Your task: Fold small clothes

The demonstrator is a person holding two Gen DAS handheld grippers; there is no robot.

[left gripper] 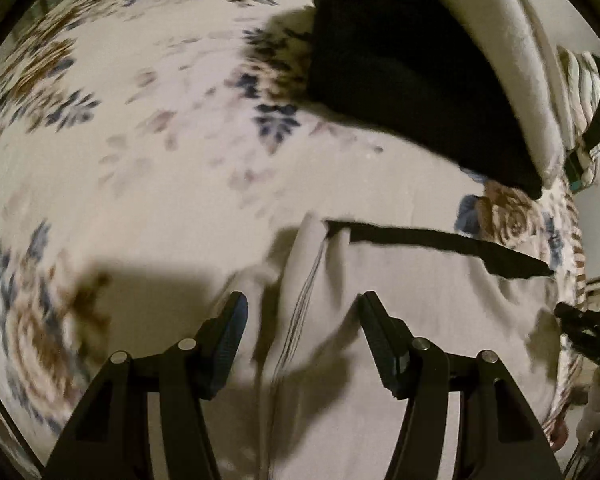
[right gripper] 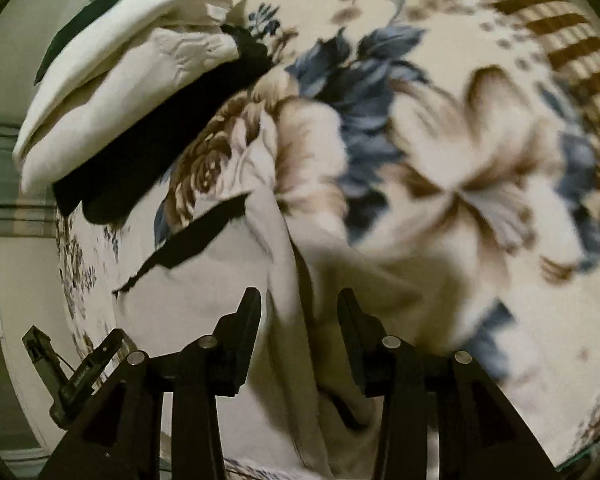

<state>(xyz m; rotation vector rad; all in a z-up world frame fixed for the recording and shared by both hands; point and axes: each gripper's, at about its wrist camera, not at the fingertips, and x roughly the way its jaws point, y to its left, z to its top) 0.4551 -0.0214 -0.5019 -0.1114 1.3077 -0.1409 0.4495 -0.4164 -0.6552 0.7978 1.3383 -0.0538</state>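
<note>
A small pale grey garment (left gripper: 412,320) with a black band (left gripper: 440,242) along its far edge lies rumpled on a floral bedspread (left gripper: 140,140). My left gripper (left gripper: 305,304) hangs open just above it. A raised fold with a stitched seam runs between its fingers, and the pads do not press on it. In the right wrist view the same garment (right gripper: 204,296) and its black band (right gripper: 196,236) lie at lower left. My right gripper (right gripper: 300,300) is open over a bunched ridge of the cloth, with a gap on both sides.
A stack of folded clothes, black (left gripper: 400,80) under white (left gripper: 500,40), sits beyond the garment, and appears again at upper left (right gripper: 120,80). Striped fabric (left gripper: 588,120) lies past it. The bed's edge runs close on the left (right gripper: 64,264). Bare bedspread (right gripper: 460,140) spreads to the right.
</note>
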